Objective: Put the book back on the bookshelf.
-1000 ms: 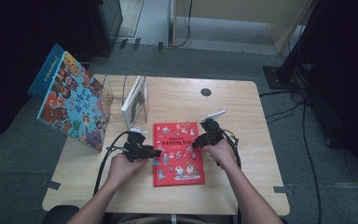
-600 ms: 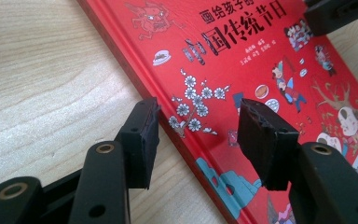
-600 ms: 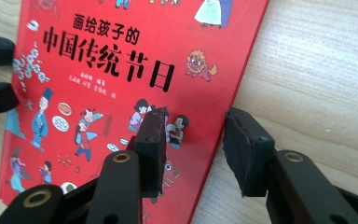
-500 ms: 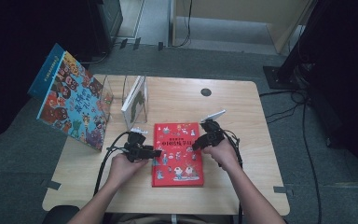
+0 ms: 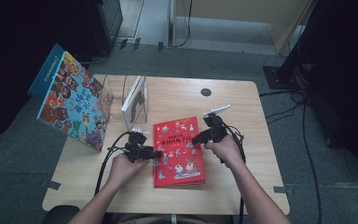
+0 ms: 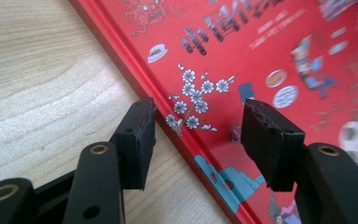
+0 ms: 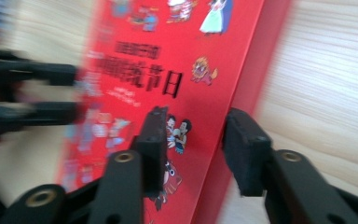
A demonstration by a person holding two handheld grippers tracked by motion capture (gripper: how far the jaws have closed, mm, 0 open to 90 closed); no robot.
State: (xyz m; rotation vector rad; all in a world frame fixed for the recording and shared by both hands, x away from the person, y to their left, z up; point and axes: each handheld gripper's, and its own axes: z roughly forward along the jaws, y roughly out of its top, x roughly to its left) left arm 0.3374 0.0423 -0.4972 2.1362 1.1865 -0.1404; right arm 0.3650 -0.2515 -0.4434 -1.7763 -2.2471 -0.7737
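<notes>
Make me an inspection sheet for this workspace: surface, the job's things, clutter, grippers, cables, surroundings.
Surface: wooden table, bare around the work, one dark round spot near the far edge.
Job's things: red book lying flat, cover up.
Clutter: colourful picture book leaning at the left edge; thin white book standing in a clear holder.
Grippers: left gripper open, jaws astride the red book's edge, just been opening; right gripper open above the opposite edge, just been closing, nothing clamped.
Cables: black cable trails from the left gripper across the table.
Surroundings: grey carpet, loose floor cables.
</notes>
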